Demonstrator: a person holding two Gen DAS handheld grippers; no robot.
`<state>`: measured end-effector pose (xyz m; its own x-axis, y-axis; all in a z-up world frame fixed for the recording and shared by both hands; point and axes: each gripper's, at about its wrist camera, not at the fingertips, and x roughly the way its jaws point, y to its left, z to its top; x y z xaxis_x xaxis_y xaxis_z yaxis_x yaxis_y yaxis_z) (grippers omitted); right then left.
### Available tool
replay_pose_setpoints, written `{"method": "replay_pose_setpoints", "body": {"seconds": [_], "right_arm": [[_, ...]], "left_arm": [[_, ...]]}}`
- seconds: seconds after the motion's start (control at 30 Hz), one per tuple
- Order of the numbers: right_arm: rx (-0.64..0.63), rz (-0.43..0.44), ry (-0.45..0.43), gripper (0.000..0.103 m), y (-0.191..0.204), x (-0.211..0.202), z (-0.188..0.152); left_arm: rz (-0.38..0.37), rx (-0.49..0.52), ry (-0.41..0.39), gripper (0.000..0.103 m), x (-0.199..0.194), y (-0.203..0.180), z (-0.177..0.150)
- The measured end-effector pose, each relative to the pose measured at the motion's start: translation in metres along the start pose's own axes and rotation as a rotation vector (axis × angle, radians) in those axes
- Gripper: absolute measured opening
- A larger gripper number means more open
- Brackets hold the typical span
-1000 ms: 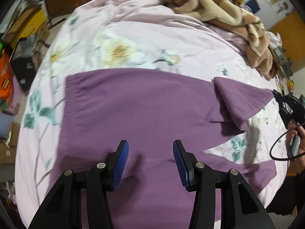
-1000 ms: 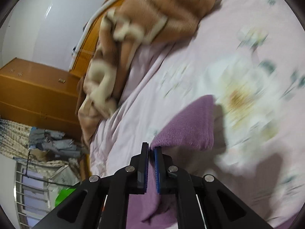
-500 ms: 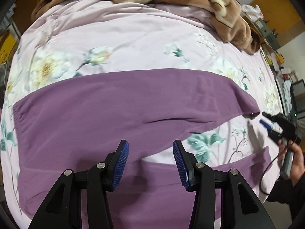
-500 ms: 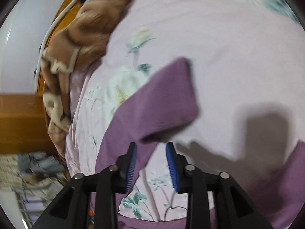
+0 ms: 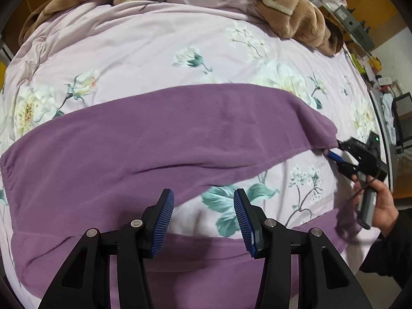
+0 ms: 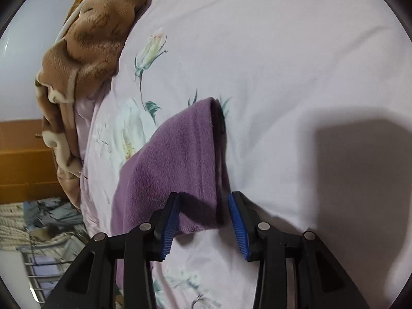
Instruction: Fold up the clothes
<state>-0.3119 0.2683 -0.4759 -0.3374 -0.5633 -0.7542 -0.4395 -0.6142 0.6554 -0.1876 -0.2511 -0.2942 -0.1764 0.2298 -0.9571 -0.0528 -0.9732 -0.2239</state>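
Purple fleece trousers (image 5: 159,139) lie flat across the bed (image 5: 159,38), on its floral lilac sheet, legs running left to right with a strip of sheet between them. Fabric soft, matte, a few shallow creases. Far leg's cuff (image 6: 206,159) sits between the right gripper (image 6: 203,219) fingers, which are opening, pads clear of it. Left gripper (image 5: 203,221) fingers spread, empty, above the gap between the legs. Brown blanket (image 5: 283,5) bunched at far edge.
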Motion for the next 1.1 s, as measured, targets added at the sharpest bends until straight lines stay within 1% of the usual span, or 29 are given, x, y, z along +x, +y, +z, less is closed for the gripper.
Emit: {"method": "replay_pose_setpoints", "body": {"seconds": [0.1,0.17,0.2,0.23,0.3,0.33,0.43,0.57,0.63,0.67,0.73,0.77,0.83,0.87,0.97,1.03,1.1], "right_arm": [[0.019,0.019,-0.011,0.04,-0.004,0.001,0.004],[-0.01,-0.022,-0.021,0.04,0.005,0.001,0.0],[-0.064,-0.068,-0.019,0.028,0.015,0.003,-0.002],[-0.116,-0.108,-0.014,0.007,0.023,0.005,-0.002],[-0.15,-0.123,-0.001,0.007,0.031,0.008,0.003],[-0.155,-0.121,-0.015,0.007,0.033,0.002,0.005],[-0.197,-0.135,-0.065,0.007,0.04,-0.023,0.016],[-0.283,-0.163,-0.094,0.008,0.05,-0.056,0.053],[-0.307,-0.165,-0.038,0.015,0.054,-0.052,0.067],[-0.312,-0.2,0.003,0.017,0.052,-0.049,0.071],[-0.302,-0.23,0.036,0.026,0.045,-0.051,0.07],[-0.291,-0.237,0.051,0.028,0.04,-0.054,0.068],[-0.269,-0.2,0.018,0.033,0.031,-0.066,0.065],[-0.259,-0.182,0.001,0.034,0.027,-0.071,0.065],[-0.265,-0.144,-0.055,0.039,0.031,-0.071,0.085],[-0.26,-0.079,-0.014,0.04,0.035,-0.056,0.099],[-0.205,-0.022,0.11,0.04,0.034,-0.025,0.111]], "left_arm": [[0.008,0.009,0.005,0.05,0.001,-0.007,0.002],[0.01,0.006,0.009,0.05,0.003,-0.011,0.004],[0.01,0.005,0.011,0.05,0.004,-0.013,0.005],[0.009,0.006,0.013,0.05,0.005,-0.015,0.006],[0.008,0.019,0.014,0.05,0.005,-0.022,0.009],[0.008,0.029,0.014,0.05,0.005,-0.025,0.01],[0.008,0.049,0.012,0.05,0.005,-0.033,0.014],[0.0,0.047,0.002,0.05,0.005,-0.036,0.02],[-0.007,0.04,0.004,0.05,0.007,-0.037,0.021],[-0.008,0.042,0.007,0.05,0.008,-0.038,0.02],[-0.01,0.048,0.015,0.05,0.01,-0.04,0.018],[-0.011,0.054,0.019,0.05,0.011,-0.041,0.017],[-0.008,0.064,0.025,0.05,0.012,-0.042,0.016],[-0.006,0.066,0.026,0.05,0.012,-0.041,0.016],[0.0,0.062,0.022,0.05,0.013,-0.037,0.016],[0.0,0.045,0.021,0.05,0.014,-0.033,0.014],[-0.003,0.026,0.027,0.05,0.015,-0.03,0.011]]}}
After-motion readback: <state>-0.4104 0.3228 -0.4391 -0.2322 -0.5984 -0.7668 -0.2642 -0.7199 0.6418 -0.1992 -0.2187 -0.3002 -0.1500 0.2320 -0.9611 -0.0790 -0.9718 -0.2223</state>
